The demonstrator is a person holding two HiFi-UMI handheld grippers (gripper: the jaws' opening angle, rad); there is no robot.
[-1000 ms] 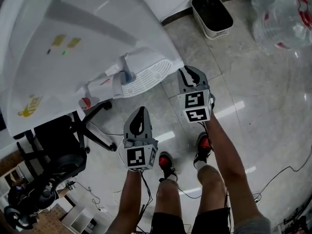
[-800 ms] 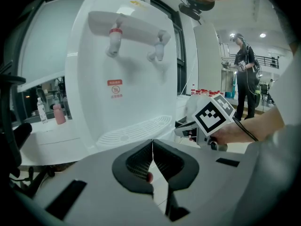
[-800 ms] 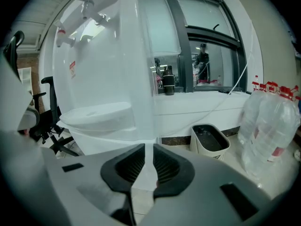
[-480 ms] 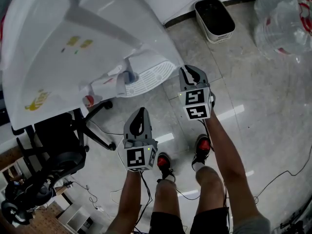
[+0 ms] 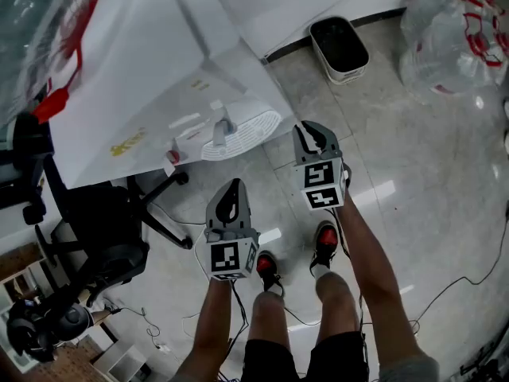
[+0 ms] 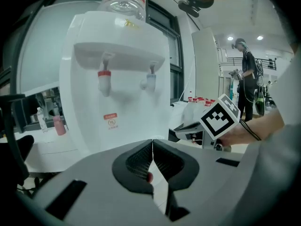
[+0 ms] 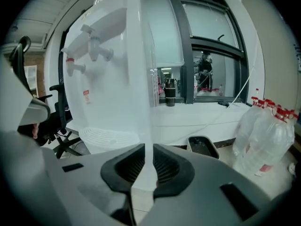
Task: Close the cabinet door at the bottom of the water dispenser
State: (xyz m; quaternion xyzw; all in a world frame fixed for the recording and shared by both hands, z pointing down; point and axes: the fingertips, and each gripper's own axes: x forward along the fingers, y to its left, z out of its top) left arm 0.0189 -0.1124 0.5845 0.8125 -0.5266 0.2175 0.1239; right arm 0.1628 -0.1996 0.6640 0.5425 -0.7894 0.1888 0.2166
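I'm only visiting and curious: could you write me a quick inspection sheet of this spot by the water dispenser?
Surface: floor of glossy grey tiles.
Job's things: white water dispenser with its taps and drip tray in view; its bottom cabinet door is not visible.
Clutter: black bin, large water bottles, black office chair.
Grippers: left hand-held gripper has its jaws together and is empty; right hand-held gripper has its jaws a narrow gap apart and is empty.
Cables: thin black cable on the floor.
Surroundings: window; a person stands far off.

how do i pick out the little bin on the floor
Start at the big white water dispenser. Beyond it, against the wall, sits a small oblong bin. It is white outside and dark inside, unlike the clear water jugs beside it.
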